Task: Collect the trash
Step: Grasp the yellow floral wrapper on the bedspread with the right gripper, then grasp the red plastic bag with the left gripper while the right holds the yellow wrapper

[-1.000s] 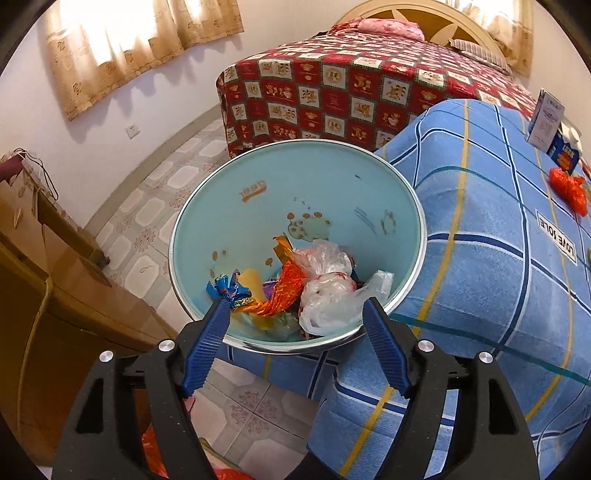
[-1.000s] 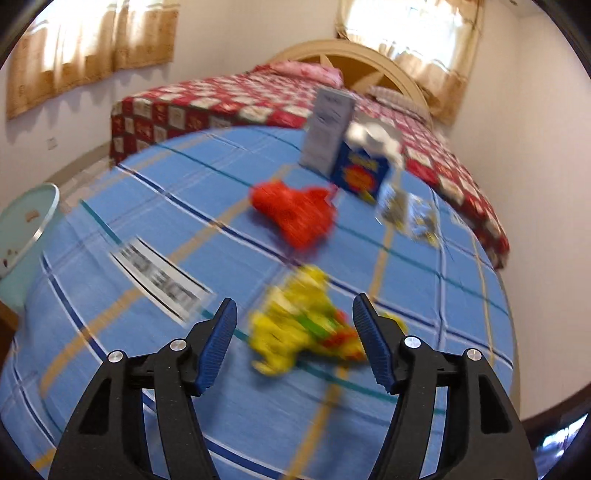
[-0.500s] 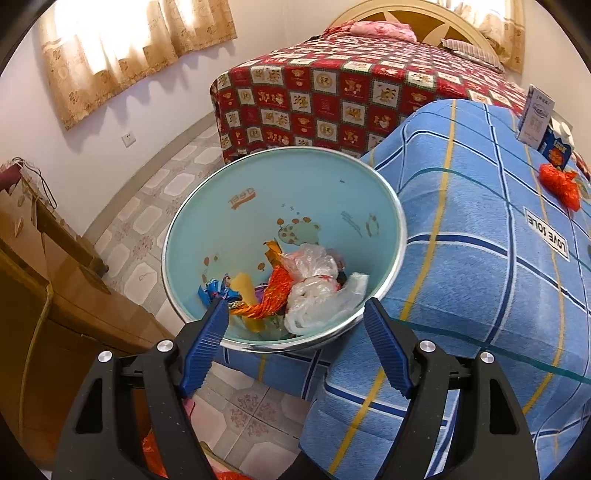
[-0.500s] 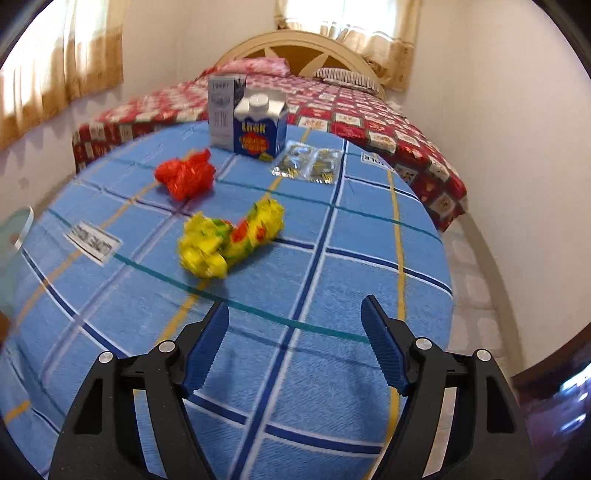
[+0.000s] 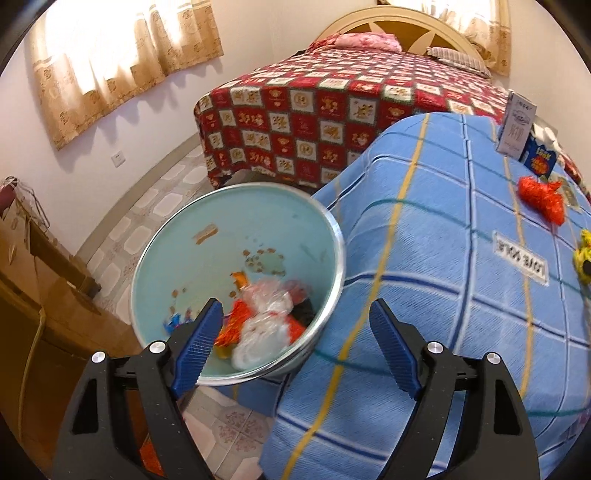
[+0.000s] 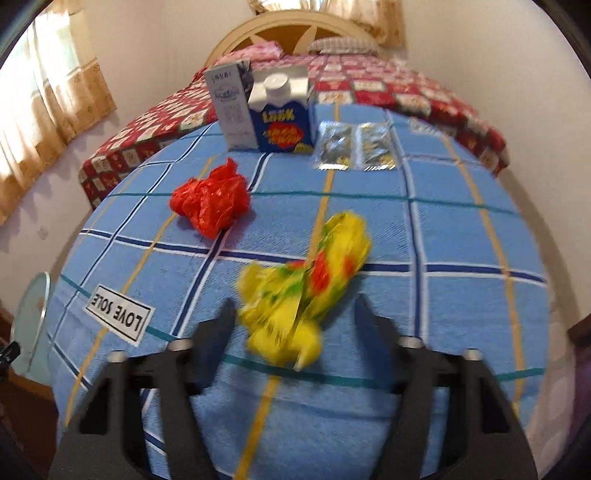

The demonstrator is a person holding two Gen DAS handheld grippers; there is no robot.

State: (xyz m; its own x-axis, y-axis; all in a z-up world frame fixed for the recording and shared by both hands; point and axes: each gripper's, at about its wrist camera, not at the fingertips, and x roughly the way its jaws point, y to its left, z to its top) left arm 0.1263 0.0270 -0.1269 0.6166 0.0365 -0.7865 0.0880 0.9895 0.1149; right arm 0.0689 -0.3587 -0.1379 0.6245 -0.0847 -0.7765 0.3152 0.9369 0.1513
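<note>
Left wrist view looks forward and steeply down past its own fingers, from beside the table's edge, close over the bin (image 5: 236, 284) on the floor; bed (image 5: 332, 107) and curtained wall behind. Right wrist view sits above the blue checked tablecloth (image 6: 443, 229), facing down and across it toward the bed's headboard (image 6: 295, 33), close to the yellow wrapper (image 6: 303, 284). Shared: tablecloth, red wrapper (image 6: 210, 199), the two cartons (image 6: 266, 107), "LOVE SOLE" label (image 6: 118, 314), bin rim, bed.
</note>
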